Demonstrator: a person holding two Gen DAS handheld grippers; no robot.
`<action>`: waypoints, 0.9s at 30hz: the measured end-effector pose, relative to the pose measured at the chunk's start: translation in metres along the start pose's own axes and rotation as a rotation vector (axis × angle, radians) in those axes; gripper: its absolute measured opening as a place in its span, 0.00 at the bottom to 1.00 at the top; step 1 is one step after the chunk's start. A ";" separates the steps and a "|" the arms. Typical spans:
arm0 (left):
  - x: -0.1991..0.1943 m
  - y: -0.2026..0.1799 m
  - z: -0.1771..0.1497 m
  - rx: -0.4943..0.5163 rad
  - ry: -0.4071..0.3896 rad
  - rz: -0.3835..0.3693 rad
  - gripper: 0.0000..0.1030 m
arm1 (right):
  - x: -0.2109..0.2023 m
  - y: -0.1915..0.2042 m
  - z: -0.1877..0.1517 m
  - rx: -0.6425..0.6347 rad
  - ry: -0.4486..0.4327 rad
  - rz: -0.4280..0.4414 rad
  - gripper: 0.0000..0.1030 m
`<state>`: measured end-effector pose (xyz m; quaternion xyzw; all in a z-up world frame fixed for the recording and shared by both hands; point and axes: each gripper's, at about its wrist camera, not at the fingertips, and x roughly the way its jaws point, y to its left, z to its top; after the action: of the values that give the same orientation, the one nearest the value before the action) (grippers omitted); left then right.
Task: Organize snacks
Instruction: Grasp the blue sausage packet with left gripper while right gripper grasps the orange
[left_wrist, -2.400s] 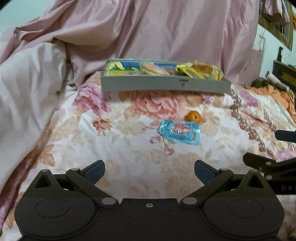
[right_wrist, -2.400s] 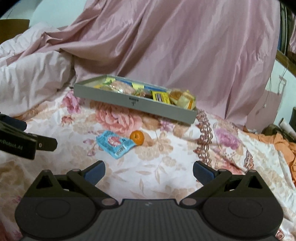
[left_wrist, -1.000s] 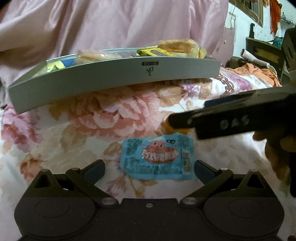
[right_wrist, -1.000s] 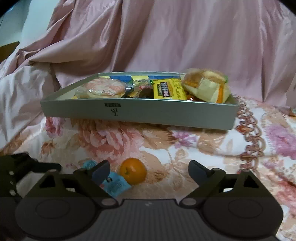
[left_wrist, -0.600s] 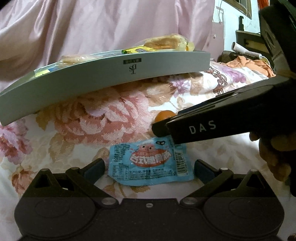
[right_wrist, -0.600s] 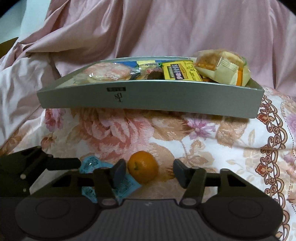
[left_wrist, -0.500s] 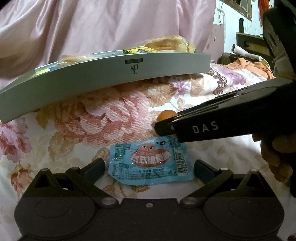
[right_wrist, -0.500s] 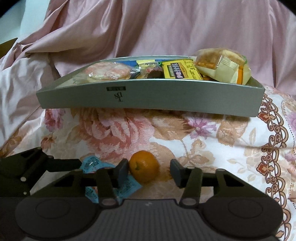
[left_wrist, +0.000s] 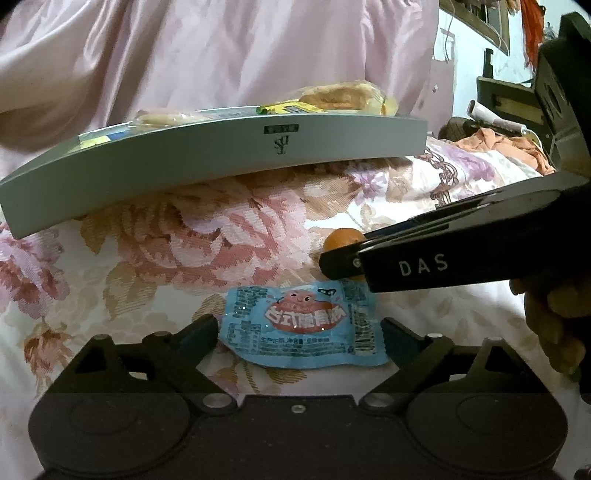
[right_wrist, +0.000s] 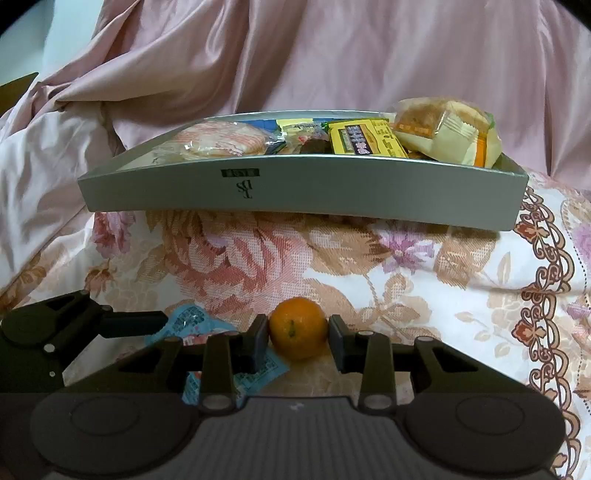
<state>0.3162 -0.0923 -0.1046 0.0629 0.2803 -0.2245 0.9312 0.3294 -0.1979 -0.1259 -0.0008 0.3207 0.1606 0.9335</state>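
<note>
Since half a second ago the right gripper (right_wrist: 298, 338) has narrowed its jaws until both pads touch the small orange (right_wrist: 298, 328), which sits on the flowered bedspread (right_wrist: 424, 291) in front of the grey tray (right_wrist: 295, 194) of snacks. Spread wide, the left gripper (left_wrist: 298, 334) holds nothing, its fingers flanking the blue snack packet (left_wrist: 301, 326) lying just beside the orange.

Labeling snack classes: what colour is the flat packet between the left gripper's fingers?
Light blue packet with a red-pink cartoon graphic; clearest in the left wrist view.
</note>
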 end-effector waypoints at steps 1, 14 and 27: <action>-0.001 0.000 0.000 -0.003 -0.003 0.000 0.88 | 0.000 0.000 0.000 0.000 -0.002 0.000 0.38; -0.002 0.002 0.000 -0.019 -0.009 -0.010 0.88 | -0.002 -0.001 0.001 0.012 -0.015 -0.009 0.38; -0.006 0.010 0.000 -0.073 -0.029 0.011 0.88 | -0.010 -0.005 0.003 0.021 -0.050 -0.029 0.38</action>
<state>0.3160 -0.0808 -0.1013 0.0272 0.2743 -0.2097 0.9381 0.3255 -0.2057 -0.1184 0.0083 0.2987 0.1435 0.9435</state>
